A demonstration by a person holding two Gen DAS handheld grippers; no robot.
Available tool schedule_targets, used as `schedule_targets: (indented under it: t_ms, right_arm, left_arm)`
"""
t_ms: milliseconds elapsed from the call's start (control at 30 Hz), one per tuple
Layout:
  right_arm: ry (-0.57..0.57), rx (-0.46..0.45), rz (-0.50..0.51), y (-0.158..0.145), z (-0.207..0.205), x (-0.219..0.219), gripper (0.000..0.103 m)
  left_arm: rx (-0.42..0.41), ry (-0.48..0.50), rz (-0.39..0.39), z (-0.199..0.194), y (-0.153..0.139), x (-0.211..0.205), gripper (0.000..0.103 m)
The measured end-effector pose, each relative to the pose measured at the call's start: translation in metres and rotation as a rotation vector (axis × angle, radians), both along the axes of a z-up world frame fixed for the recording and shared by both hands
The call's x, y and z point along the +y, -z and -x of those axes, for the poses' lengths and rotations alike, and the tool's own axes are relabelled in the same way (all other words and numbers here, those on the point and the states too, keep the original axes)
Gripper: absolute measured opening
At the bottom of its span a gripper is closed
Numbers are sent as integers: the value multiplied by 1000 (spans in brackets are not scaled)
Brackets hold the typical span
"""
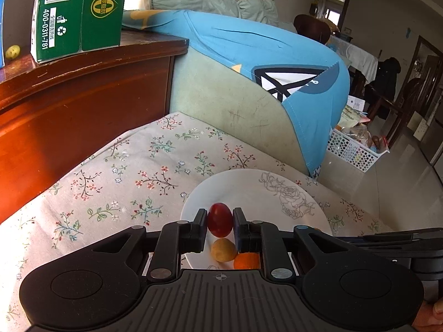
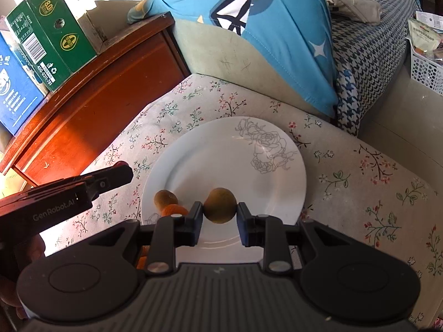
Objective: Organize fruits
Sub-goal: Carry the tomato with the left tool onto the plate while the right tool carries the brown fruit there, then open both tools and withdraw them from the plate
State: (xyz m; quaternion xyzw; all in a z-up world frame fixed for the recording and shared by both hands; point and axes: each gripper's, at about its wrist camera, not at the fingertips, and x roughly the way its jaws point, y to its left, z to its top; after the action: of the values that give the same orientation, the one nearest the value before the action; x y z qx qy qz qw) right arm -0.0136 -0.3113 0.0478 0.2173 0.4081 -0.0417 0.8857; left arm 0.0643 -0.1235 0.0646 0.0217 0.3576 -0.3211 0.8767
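A white plate [image 2: 216, 155] with a grey rose drawing lies on the flowered cloth. My left gripper [image 1: 220, 220] is shut on a small red fruit [image 1: 220, 219] held above the plate's [image 1: 249, 191] near edge. Below it on the plate rest a yellow-brown fruit [image 1: 223, 249] and an orange fruit [image 1: 247, 261]. My right gripper [image 2: 219, 207] is shut on a brownish-green round fruit [image 2: 220, 205] over the plate. The left gripper [image 2: 121, 172] pokes in from the left of the right wrist view, the red fruit just showing at its tip. A brown fruit [image 2: 165, 198] and the orange one [image 2: 174, 210] lie beside it.
A red-brown wooden cabinet [image 1: 83, 88] stands to the left, with a green carton [image 1: 74, 13] and a blue box [image 2: 16, 88] on top. A sofa arm under a blue cloth [image 1: 263, 63] rises behind. A white perforated basket [image 1: 354, 149] sits on the floor at right.
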Motion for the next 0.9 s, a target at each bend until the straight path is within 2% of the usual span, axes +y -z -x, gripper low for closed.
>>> schedule_targets:
  t_ms: [533, 667, 700, 733, 800, 833, 867, 900]
  right_arm:
    - [74, 82, -21, 21, -12, 3, 27]
    - [95, 68, -30, 18, -12, 1, 31]
    - [102, 67, -32, 17, -11, 0, 34]
    - [109, 67, -36, 16, -11, -1, 42]
    - [131, 49, -51, 13, -10, -4, 53]
    - [137, 42, -56, 11, -9, -6, 65]
    - [144, 34, -60, 9, -8, -7, 70]
    - [159, 19, -63, 6, -7, -9, 71]
  left_arm:
    - [55, 30, -29, -23, 25, -26, 18]
    - [64, 35, -27, -22, 23, -27, 20]
    - [62, 35, -31, -21, 22, -27, 21]
    - [55, 35, -32, -20, 20, -27, 22]
    - [47, 23, -28, -18, 13, -24, 34]
    - [46, 9, -24, -17, 10, -22, 52]
    - [37, -21, -17, -16, 6, -19, 63]
    - [28, -37, -4, -15, 3, -15, 66]
